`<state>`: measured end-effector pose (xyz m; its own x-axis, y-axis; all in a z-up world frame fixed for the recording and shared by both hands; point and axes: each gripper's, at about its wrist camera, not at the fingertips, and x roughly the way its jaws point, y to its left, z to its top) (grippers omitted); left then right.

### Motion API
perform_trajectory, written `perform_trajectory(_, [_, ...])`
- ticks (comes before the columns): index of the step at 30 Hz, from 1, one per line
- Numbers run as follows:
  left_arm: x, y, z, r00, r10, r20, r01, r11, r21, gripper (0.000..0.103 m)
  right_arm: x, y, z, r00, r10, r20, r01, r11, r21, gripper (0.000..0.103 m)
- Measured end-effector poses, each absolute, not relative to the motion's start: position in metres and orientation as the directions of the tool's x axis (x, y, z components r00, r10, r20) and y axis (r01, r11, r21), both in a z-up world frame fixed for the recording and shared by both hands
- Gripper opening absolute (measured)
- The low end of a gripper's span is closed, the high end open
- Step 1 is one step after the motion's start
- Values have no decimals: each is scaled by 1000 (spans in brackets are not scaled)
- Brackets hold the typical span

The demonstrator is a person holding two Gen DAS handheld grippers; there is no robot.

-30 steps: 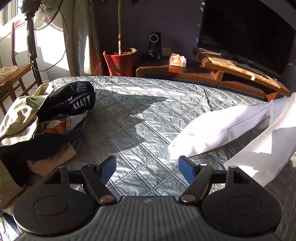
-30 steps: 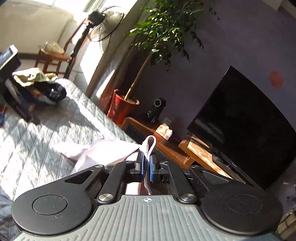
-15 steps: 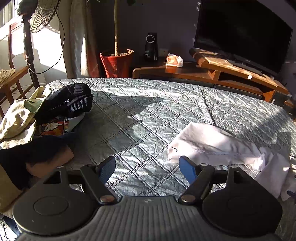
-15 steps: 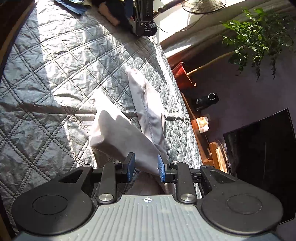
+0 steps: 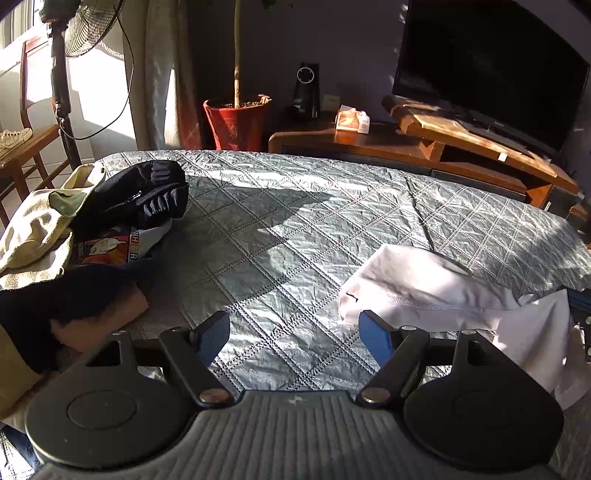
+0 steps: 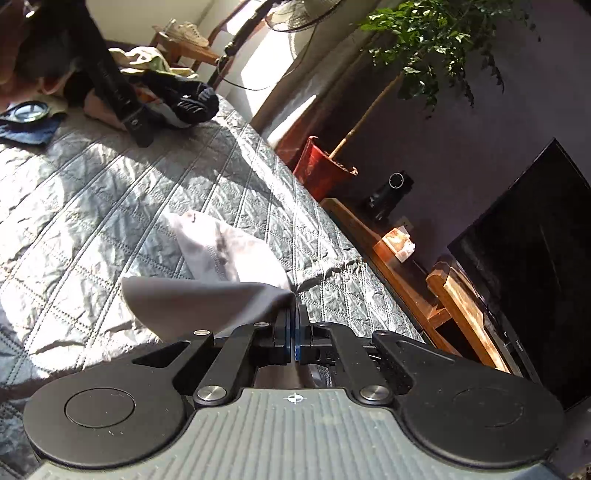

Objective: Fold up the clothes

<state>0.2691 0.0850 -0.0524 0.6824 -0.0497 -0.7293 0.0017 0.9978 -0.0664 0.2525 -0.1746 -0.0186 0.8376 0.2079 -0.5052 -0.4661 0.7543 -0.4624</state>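
Note:
A white garment (image 5: 424, 291) lies crumpled on the grey quilted bed (image 5: 295, 221), at the right in the left wrist view. My left gripper (image 5: 293, 338) is open and empty, low over the quilt just left of the garment's near end. My right gripper (image 6: 294, 334) is shut on an edge of the white garment (image 6: 221, 254), and the cloth spreads left and forward from the pads onto the bed (image 6: 92, 206). The right gripper's blue tip (image 5: 580, 299) shows at the far right edge of the left wrist view.
A heap of unfolded clothes (image 5: 74, 236) fills the bed's left side. Beyond the bed stand a red plant pot (image 5: 236, 122), a wooden TV bench (image 5: 424, 144) with a black TV (image 5: 487, 62), a fan (image 5: 74, 33) and a wooden chair (image 5: 22, 147).
The right gripper lowered the garment onto the bed, opened half a second ago, and has now shut again on its edge. The left gripper has stayed open, shifting only slightly.

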Motion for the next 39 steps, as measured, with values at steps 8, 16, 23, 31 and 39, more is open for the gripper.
perform_trajectory(8, [271,88,-49,690,-50,-722,-12,997,-81,75,298,-231,33,886,188,-425,-276,949,-154,2])
perform_trajectory(16, [272,96,-46,697,-38,-716,-44,994,-96,75,267,-214,41,872,287,-395,-326,945,-34,2])
perform_trajectory(23, [273,102,-43,703,-25,-711,-67,993,-102,76,217,-158,41,811,405,-423,-475,877,-70,2])
perform_trajectory(31, [274,115,-39,716,17,-698,-114,989,-93,76,124,-79,-72,431,507,-746,-692,717,88,10])
perform_trajectory(39, [273,118,-40,711,6,-703,-106,990,-98,76,187,-230,-43,672,277,-686,-213,961,178,52])
